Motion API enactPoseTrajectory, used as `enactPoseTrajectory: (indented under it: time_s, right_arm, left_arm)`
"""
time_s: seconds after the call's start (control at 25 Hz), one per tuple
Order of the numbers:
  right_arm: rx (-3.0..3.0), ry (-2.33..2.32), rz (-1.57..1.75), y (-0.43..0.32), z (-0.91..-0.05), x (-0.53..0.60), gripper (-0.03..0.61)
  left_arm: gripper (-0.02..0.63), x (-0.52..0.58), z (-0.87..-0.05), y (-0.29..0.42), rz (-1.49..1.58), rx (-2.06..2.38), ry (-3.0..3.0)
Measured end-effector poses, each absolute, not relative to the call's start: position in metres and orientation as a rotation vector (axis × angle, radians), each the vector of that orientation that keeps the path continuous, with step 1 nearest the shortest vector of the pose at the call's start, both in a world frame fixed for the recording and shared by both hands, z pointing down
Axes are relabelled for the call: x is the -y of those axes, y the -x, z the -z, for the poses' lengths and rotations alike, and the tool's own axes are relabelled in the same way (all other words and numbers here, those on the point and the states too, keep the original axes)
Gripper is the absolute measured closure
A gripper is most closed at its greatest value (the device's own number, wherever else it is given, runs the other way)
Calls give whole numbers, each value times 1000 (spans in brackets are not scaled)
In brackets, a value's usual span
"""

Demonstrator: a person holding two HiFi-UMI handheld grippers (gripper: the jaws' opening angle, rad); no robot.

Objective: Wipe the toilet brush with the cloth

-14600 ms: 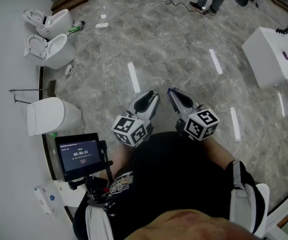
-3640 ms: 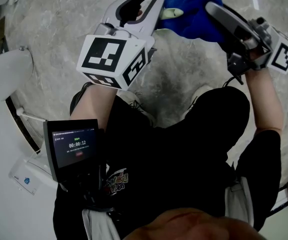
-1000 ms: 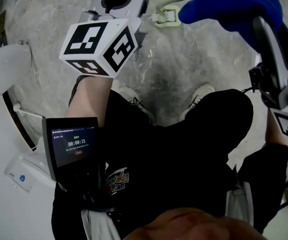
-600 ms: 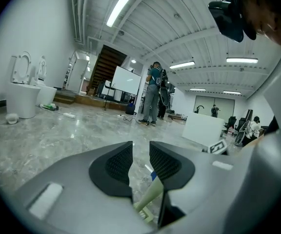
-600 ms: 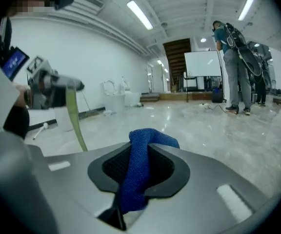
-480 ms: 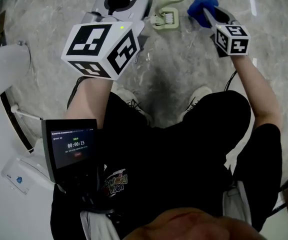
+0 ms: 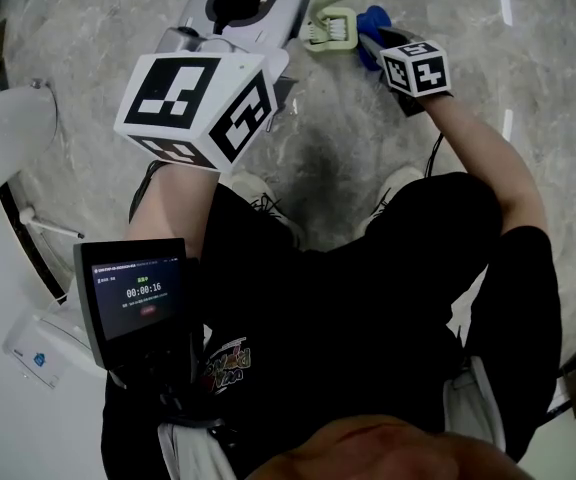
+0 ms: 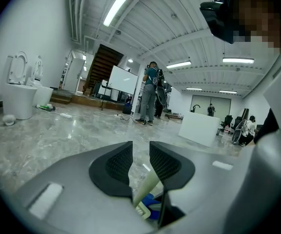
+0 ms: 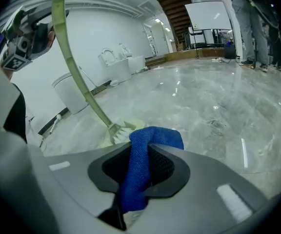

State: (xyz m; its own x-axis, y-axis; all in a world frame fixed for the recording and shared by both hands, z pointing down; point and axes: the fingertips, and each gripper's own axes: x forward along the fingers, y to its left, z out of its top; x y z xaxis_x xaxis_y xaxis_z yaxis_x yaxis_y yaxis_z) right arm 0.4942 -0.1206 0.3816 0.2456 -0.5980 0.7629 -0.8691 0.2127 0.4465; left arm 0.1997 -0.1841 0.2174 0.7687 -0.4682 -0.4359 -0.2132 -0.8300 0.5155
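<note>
**Brush held on the left, cloth clamped on the right**

The pale green toilet brush (image 7: 332, 30) is held in the air above the grey marble floor (image 7: 348, 148), in front of the person's shoes, with its bristled head hanging low. Its long thin handle is seen in the right gripper view slanting up and away to the upper left. That handle is gripped by the left gripper (image 8: 140, 162), whose jaws are closed on it with only a narrow gap left between the pads. The blue cloth (image 9: 155, 136) is pinched between the jaws of the right gripper (image 9: 141, 167), and a bunched fold stands out past their tips. The fold is placed right at the bristles; whether it presses on them cannot be told. A white toilet (image 7: 8, 138) stands by the wall at the floor's left edge, and a small screen (image 7: 133, 293) is worn at the person's front.
</note>
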Motion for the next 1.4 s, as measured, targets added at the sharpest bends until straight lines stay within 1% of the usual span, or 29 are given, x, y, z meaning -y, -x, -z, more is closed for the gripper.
enactPoseTrajectory:
  time_s: [0.2,0.36,0.48,0.56,0.76,0.84,0.96,1.12,1.24,1.4]
  right_arm:
    - [1299,-1543,-186,-528,-355,121,491]
    - [1166,-1610,-60,-575,-302,106,491]
    - [1060,-1678,-24,-609,-268,86,491]
    - [1012,-1692,-35,-624,-263,71,491]
    - [998,-1669,-103,-639,-289,49,480]
    - [1018,-1698,-111,-637,-291,50,476]
    - [1028,-1716,-104,-631,-286,48,445]
    - [1070,-1731,-75,-610,-269,51,434]
    - [1126,-1775,7,-574,-243,63,419]
    - [1302,-1761,167,-492,-201,98,422]
  left_arm:
    - [505,185,-218,-201,787,512,-2510]
    - [505,182,-216,-202,791,503,-2512]
    - [505,183,-216,-199,796,505,-2508]
    - [505,184,-215,-198,797,507,-2506]
    - [505,186,-213,-201,789,503,-2510]
    - [505,187,-213,-202,785,507,-2511]
    - [505,189,-214,-202,782,510,-2505]
    - [505,189,-211,-198,799,510,-2495]
    - [505,187,-210,-198,800,517,-2509]
    - [505,189,-212,-199,799,522,-2500]
